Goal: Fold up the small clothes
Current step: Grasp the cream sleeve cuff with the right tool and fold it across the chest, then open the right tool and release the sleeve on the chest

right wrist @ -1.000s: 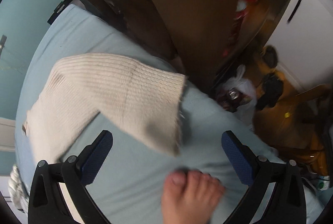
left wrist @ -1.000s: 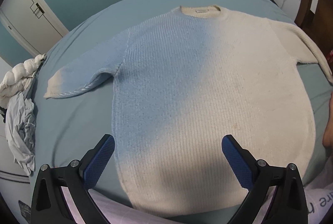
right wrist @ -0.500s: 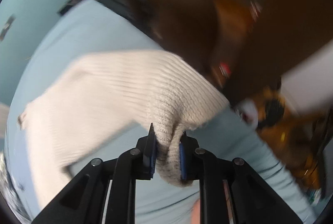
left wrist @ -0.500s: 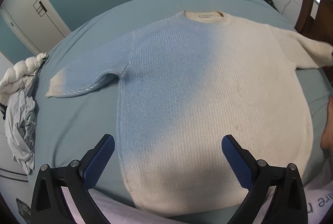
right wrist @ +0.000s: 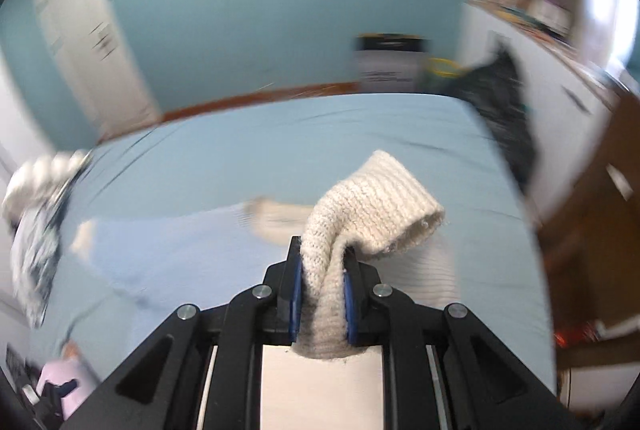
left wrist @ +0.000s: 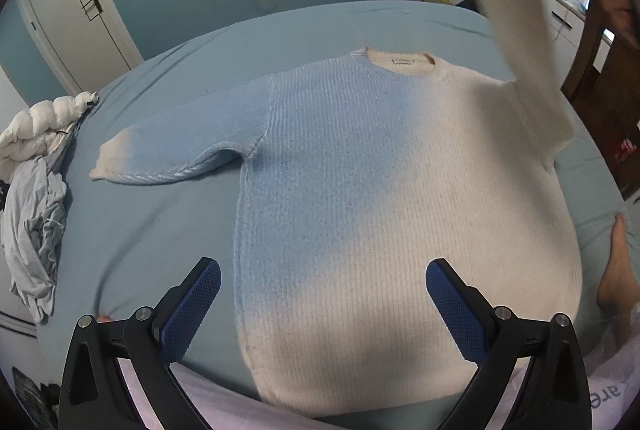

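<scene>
The right gripper (right wrist: 320, 294) is pinching the cream sweater (left wrist: 400, 190) sleeve cuff (right wrist: 376, 206) above the bed (left wrist: 160, 230); the left gripper (left wrist: 322, 294) is hovering with jaws apart.

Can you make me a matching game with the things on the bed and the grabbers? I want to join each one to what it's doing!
Things:
1. right gripper
2. left gripper
3. sweater's other sleeve
4. pile of clothes

States:
A. lies flat on the bed
B. open, holding nothing
C. heaped at the bed's edge
D. shut on the sweater's cuff

Pairs: 1-D, 2-B, 3-A, 4-C
</scene>
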`<move>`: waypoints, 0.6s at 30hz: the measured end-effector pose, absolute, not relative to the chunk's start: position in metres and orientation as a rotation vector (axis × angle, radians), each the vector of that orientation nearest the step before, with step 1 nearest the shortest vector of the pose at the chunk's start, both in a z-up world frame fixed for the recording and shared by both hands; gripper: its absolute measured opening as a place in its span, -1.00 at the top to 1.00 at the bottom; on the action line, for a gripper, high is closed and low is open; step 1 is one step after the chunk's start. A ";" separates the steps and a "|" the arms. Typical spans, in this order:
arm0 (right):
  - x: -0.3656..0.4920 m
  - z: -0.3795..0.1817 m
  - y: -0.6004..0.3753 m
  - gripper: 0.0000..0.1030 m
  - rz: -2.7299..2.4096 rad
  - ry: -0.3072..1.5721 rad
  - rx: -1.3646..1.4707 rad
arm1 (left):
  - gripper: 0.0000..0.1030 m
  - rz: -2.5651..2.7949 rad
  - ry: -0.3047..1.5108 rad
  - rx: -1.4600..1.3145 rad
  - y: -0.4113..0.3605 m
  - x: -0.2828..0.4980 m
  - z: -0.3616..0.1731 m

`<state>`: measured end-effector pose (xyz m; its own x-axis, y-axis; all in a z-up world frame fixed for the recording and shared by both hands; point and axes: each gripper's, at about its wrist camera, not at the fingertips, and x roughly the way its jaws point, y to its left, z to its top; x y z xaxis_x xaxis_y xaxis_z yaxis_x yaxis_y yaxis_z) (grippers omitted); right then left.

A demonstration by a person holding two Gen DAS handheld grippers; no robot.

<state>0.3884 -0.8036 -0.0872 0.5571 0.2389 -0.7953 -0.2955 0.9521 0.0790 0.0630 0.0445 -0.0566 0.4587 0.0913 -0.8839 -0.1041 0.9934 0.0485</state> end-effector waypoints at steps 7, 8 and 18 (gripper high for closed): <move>0.377 -0.195 -0.648 0.20 0.723 1.141 0.078 | -1.00 0.131 1.108 -0.070 0.064 0.058 -0.062; 0.378 -0.202 -0.644 0.04 0.744 1.179 0.117 | -1.00 0.131 1.111 -0.072 0.066 0.057 -0.063; 0.387 -0.246 -0.787 -0.76 0.275 1.178 -0.096 | -1.00 0.154 1.111 -0.071 0.074 0.057 -0.066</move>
